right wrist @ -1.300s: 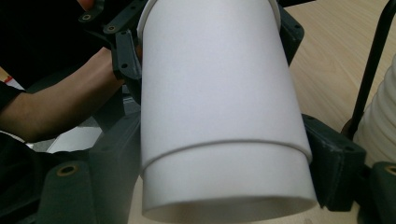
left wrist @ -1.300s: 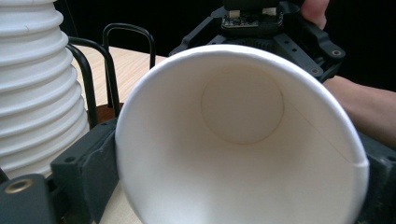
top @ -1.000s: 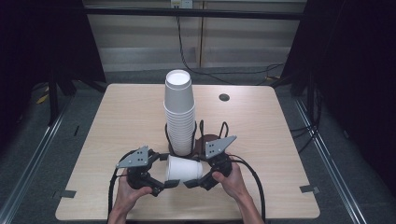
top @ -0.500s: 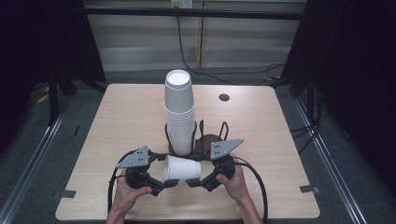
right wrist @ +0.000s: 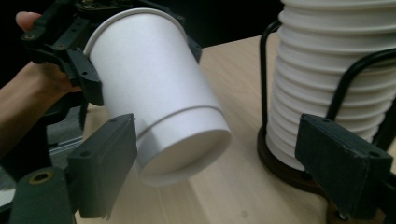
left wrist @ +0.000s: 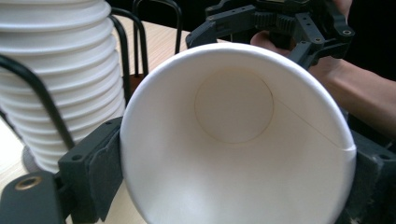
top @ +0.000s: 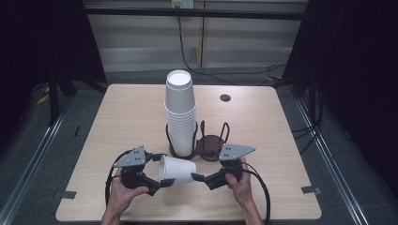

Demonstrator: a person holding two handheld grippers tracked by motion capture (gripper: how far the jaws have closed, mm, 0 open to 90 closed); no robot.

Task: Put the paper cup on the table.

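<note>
- The desk (top: 117, 112) is sitting there as a pale wood slab with rounded corners, carrying everything, with a small dark round spot (top: 225, 98) showing near its far edge.
- The stack of cups (top: 180, 112) is standing upright in the middle, nested white paper cups towering over the rest, held in by the black wire loops of the cup holder (top: 212, 143), which is resting on a dark round wooden base just right of the stack.
- The single cup (top: 177, 169) is lying sideways in the air just in front of the holder, between the two hands, its open mouth pointing at the left tongs and its bottom pointing at the right ones.
- The left tongs (top: 162, 182) are clamping that cup at the rim; in the left gripper view the pads (left wrist: 105, 175) are pressing on both sides of its mouth.
- The right tongs (top: 198, 177) have just been opening and are now standing wide. In the right gripper view one pad (right wrist: 109, 161) is sitting close beside the cup's bottom end and the other is well off it near the stack, so they're not gripping anything.
</note>
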